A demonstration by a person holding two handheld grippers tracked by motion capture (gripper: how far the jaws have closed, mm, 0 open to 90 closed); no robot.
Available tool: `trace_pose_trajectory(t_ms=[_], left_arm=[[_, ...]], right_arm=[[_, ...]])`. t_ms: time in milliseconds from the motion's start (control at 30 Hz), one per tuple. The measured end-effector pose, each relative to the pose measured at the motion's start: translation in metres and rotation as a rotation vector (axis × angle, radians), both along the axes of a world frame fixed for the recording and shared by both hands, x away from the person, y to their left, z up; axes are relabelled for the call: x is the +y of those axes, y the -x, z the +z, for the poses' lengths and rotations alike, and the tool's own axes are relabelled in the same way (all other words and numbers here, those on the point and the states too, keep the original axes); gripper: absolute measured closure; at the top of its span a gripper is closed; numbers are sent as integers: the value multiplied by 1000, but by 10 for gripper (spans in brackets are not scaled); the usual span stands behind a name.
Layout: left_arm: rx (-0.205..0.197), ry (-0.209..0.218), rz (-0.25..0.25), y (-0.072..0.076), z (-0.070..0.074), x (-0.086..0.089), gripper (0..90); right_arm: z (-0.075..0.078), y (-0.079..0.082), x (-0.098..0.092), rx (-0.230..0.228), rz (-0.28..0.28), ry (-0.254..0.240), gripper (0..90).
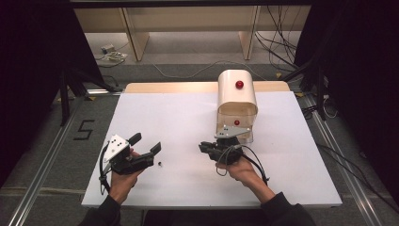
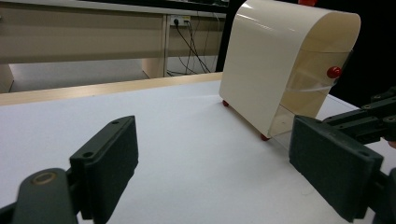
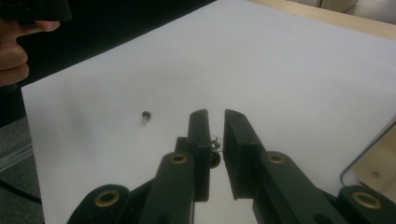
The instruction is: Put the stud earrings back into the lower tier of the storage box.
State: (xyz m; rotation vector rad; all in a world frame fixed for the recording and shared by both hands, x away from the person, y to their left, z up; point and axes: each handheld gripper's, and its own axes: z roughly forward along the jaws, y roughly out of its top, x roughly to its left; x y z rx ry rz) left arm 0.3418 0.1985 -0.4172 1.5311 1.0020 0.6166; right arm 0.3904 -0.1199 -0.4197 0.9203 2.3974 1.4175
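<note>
A white counter [image 1: 188, 117] fills the scene, with a cream bread-bin-like box [image 1: 236, 96] bearing a red knob [image 1: 239, 84] standing toward its far right. The right claw [image 3: 215, 133] is clenched on a small dark-headed pin [image 3: 215, 151] between its pads, just in front of the box. A second small pin [image 3: 146, 115] lies loose on the counter — between both hands. The left claw [image 2: 212, 158] rests released, gaping wide.
</note>
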Motion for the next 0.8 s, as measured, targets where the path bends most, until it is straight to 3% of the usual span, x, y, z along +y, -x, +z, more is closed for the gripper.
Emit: trace_pose_trajectory(t_ms=[800], left_arm=[[-3, 2, -2, 0, 0, -1, 157]], right_arm=[[11, -10, -25, -28, -81, -26, 812]])
